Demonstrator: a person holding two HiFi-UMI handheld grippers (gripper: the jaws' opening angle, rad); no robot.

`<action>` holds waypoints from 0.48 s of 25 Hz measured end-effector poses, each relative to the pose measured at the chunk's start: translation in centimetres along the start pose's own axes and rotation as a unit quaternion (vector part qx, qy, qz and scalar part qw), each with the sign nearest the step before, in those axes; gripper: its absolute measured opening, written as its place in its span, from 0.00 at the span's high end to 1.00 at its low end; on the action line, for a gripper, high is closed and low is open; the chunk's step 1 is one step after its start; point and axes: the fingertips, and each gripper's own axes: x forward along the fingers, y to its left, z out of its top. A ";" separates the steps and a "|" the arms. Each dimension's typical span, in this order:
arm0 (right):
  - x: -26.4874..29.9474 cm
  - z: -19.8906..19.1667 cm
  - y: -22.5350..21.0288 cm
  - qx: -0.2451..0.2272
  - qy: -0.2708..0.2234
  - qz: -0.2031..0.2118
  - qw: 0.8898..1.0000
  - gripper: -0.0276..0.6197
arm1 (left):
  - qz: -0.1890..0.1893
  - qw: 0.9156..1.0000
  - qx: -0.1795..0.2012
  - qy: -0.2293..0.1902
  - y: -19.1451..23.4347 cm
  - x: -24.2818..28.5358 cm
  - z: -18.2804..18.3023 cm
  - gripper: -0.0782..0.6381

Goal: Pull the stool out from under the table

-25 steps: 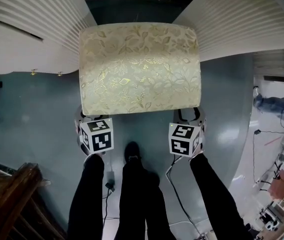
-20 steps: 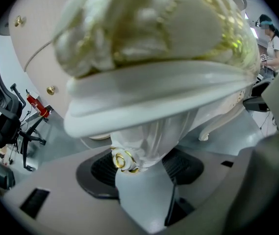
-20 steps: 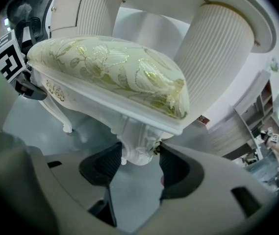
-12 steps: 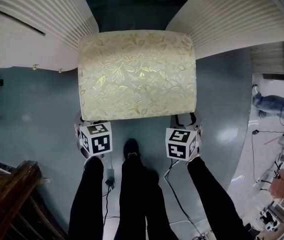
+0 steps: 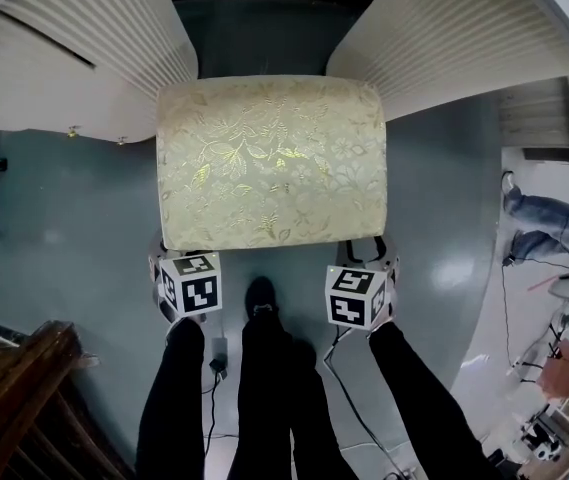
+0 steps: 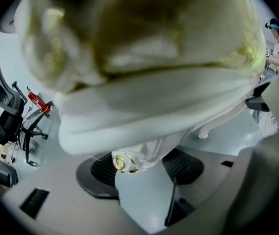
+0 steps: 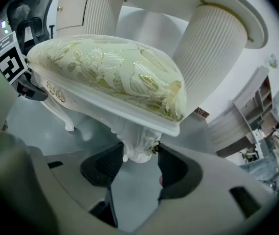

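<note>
I'm mid-pull. The stool stands on the grey floor, its far edge between the 2 fluted pedestals of the table and its near half clear of them. My left gripper is clamped on the near-left leg just under the seat rail. The right gripper is closing its jaws on the near-right leg, pads touching both sides. Next, I judge, comes a straight, even draw toward me, with both sides moving together so the legs don't skew.
</note>
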 end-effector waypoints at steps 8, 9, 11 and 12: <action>0.1 0.1 -0.1 -0.004 -0.003 0.001 1.000 0.60 | 0.001 1.000 -0.011 0.001 -0.1 0.0 -0.1 0.48; 0.1 0.1 -0.1 -0.004 -0.003 0.002 1.000 0.60 | 0.001 1.000 -0.013 0.002 -0.2 0.0 -0.1 0.48; 0.1 0.1 -0.1 -0.003 -0.003 0.004 1.000 0.60 | 0.005 1.000 -0.016 0.006 -0.2 -0.1 -0.1 0.48; 0.1 0.1 -0.2 -0.002 -0.004 0.004 1.000 0.60 | 0.006 1.000 -0.017 0.009 -0.2 -0.2 -0.2 0.48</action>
